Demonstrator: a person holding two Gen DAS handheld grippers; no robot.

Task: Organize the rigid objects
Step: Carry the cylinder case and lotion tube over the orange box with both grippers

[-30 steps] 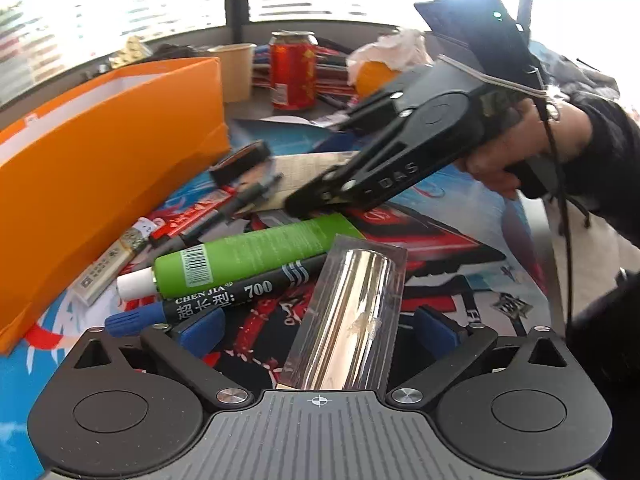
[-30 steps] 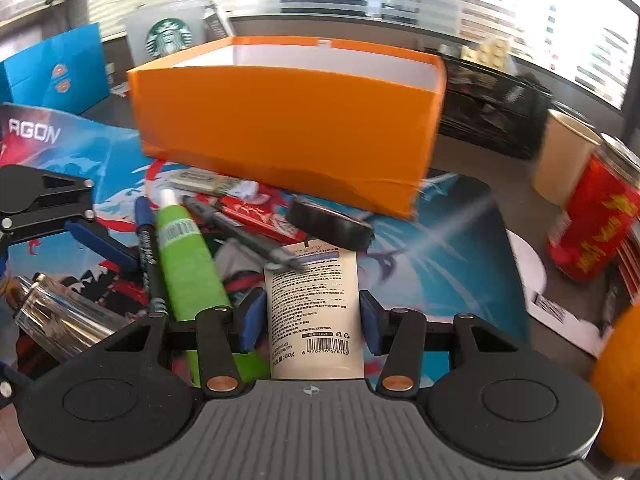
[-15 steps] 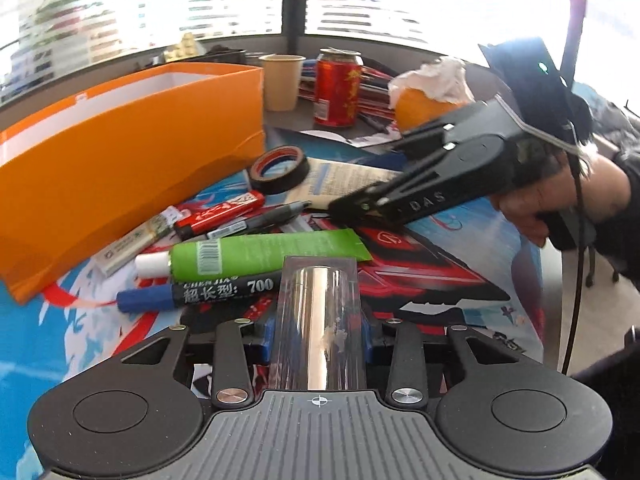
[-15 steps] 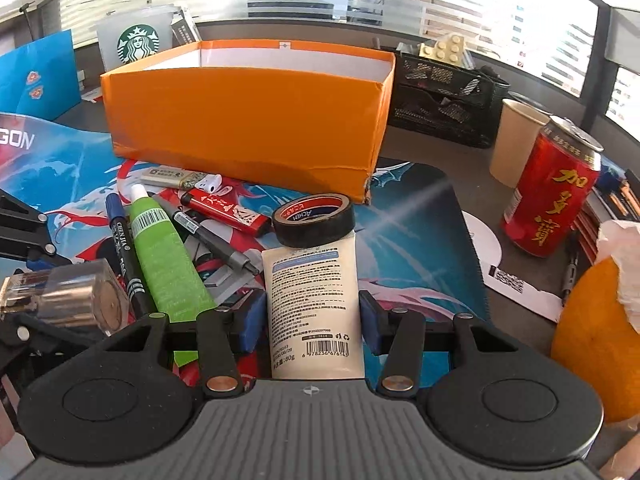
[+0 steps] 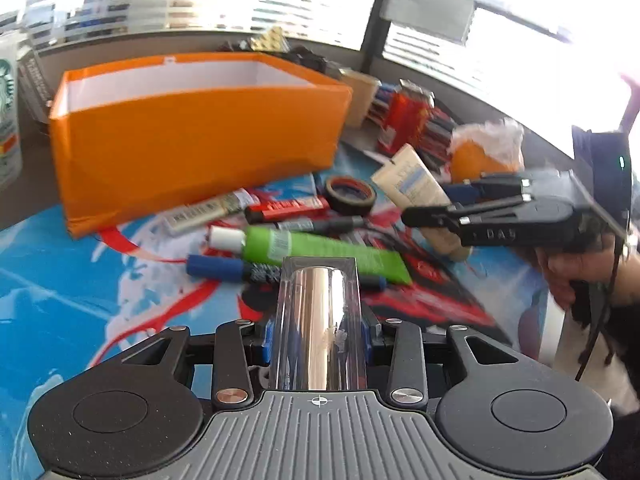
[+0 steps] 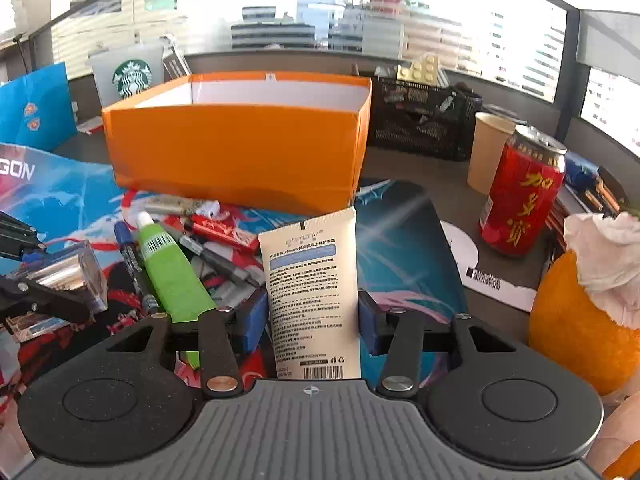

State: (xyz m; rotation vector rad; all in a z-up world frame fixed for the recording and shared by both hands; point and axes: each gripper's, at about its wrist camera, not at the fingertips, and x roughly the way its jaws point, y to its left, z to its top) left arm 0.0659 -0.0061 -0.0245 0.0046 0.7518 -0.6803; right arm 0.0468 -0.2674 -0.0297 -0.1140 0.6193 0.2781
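My left gripper (image 5: pixel 318 336) is shut on a clear plastic case (image 5: pixel 320 312) with a silver cylinder inside, held above the mat. My right gripper (image 6: pixel 312 320) is shut on a cream tube (image 6: pixel 310 264) with printed text, its flat end pointing up. The open orange box (image 6: pixel 240 152) stands just beyond both. On the mat before it lie a green tube (image 5: pixel 312 248), a blue-capped marker (image 5: pixel 224 268), a red marker (image 5: pixel 288 208) and a black tape roll (image 5: pixel 350 196). The right gripper (image 5: pixel 440 208) with its cream tube (image 5: pixel 416 188) shows at the right of the left wrist view.
A red drink can (image 6: pixel 520 200) and a paper cup (image 6: pixel 488 152) stand at the right, beside an orange fruit (image 6: pixel 580 320) topped with tissue. A black mesh organiser (image 6: pixel 420 120) sits behind the box. A Starbucks cup (image 6: pixel 128 76) stands at the back left.
The left jaws closed on the clear case and lifted it, rolling level. The right gripper raised the cream tube off the mat. Both now face the orange box more squarely.
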